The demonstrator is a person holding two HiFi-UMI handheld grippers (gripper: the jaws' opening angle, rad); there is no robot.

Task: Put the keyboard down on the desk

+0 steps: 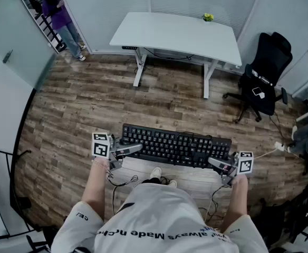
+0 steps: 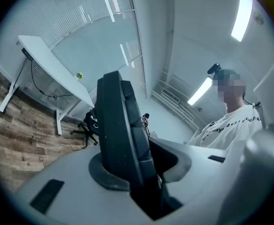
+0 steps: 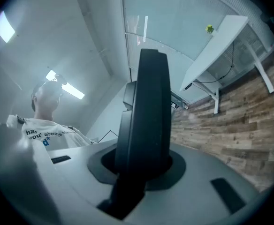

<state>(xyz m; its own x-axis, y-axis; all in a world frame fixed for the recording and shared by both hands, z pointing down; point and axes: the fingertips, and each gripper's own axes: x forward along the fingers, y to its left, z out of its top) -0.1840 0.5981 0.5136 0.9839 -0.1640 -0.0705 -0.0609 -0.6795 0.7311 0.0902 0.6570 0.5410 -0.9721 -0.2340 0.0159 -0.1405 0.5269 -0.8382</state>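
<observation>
We carried the black plastic keyboard (image 1: 176,145) level above the wood-plank floor (image 1: 80,115), left gripper (image 1: 126,151) and right gripper (image 1: 221,164) each clamped on one end for balance, well short of the white rectangular desk (image 1: 175,33).

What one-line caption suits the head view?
The left gripper and right gripper hold the keyboard over the floor, white desk ahead.

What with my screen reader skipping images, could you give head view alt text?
A person holds a black keyboard above a wooden floor, left tool and right tool clamped on its ends. A white desk stands ahead.
</observation>
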